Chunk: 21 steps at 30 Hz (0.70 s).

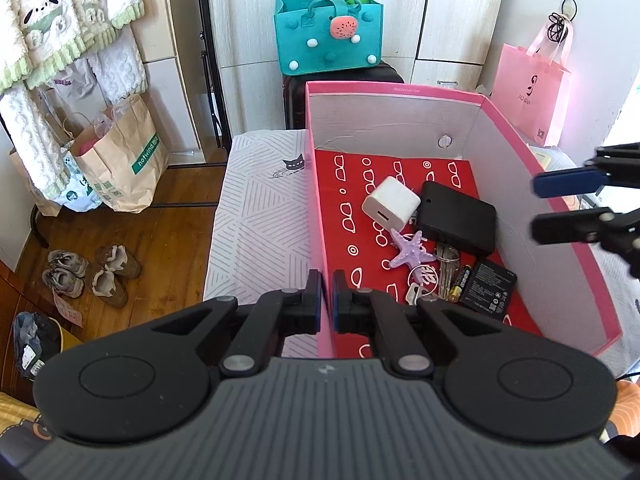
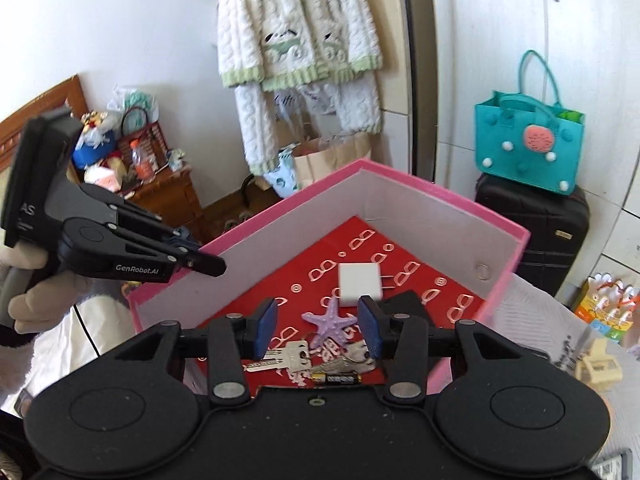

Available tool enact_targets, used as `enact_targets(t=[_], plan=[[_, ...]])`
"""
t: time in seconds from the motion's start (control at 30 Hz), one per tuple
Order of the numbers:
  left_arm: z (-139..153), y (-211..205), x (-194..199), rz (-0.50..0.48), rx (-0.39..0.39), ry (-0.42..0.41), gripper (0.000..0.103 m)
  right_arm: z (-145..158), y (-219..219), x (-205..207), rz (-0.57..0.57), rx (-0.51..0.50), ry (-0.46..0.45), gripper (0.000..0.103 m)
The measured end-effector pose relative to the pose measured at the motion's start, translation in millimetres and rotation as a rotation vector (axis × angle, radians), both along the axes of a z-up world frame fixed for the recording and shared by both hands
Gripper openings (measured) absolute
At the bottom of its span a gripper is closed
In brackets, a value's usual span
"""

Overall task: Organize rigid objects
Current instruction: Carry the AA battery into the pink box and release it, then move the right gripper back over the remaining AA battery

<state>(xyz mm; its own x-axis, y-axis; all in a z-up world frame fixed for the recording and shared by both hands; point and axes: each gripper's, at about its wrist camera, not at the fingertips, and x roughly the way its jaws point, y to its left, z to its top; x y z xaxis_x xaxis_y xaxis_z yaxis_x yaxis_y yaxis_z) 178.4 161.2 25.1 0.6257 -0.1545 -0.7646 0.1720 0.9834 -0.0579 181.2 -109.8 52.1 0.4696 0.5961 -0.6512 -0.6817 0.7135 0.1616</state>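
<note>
A white charger (image 1: 391, 205), black case (image 1: 456, 218), purple starfish (image 1: 412, 255), keys (image 2: 286, 356), AA battery (image 2: 337, 379) and flat battery pack (image 1: 488, 284) lie in the pink box (image 1: 520, 152), just ahead of and below the right hand-held gripper (image 2: 318, 326), which hangs half open and empty; the left hand-held gripper (image 1: 327, 294) is clamped shut on the box's near wall

1. One pink box (image 1: 400, 90).
2. One white charger (image 1: 391, 205) in it.
3. One black case (image 1: 456, 218).
4. One purple starfish (image 1: 410, 254).
5. One flat battery (image 1: 488, 286) and one AA cell (image 2: 336, 379).
6. One bunch of keys (image 2: 296, 356).
7. Two hand-held grippers: left (image 1: 327, 304), right (image 2: 318, 330).
8. One teal bag (image 1: 328, 36).
</note>
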Motion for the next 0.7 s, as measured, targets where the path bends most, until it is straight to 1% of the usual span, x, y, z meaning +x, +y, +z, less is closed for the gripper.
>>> enact_targets(t=[0.17, 0.3, 0.4, 0.5, 0.6, 0.7], plan=[[-0.3, -0.8, 0.3, -0.003, 0.008, -0.004, 0.004, 2.5, -44.4, -4.3, -0.098, 0.036, 0.028, 0.052], [-0.2, -2.1, 0.0, 0.000, 0.006, -0.005, 0.004, -5.4, -83.0, -10.8, -0.205, 0.036, 0.041, 0.054], [-0.3, -1.8, -0.3, 0.005, -0.005, -0.006, 0.004, -18.3, -108.9, -15.9, -0.283, 0.047, 0.065, 0.055], [0.4, -1.9, -1.0, 0.010, -0.012, -0.006, 0.004, -35.4, -126.1, -20.5, -0.333, 0.049, 0.106, 0.055], [0.5, -4.5, -1.8, 0.009, 0.006, -0.010, 0.004, -55.0, -136.9, -25.0, -0.366, 0.019, 0.144, 0.056], [0.5, -6.0, -2.6, 0.005, 0.019, -0.015, 0.004, -75.5, -141.2, -33.3, -0.388, -0.023, 0.162, 0.059]])
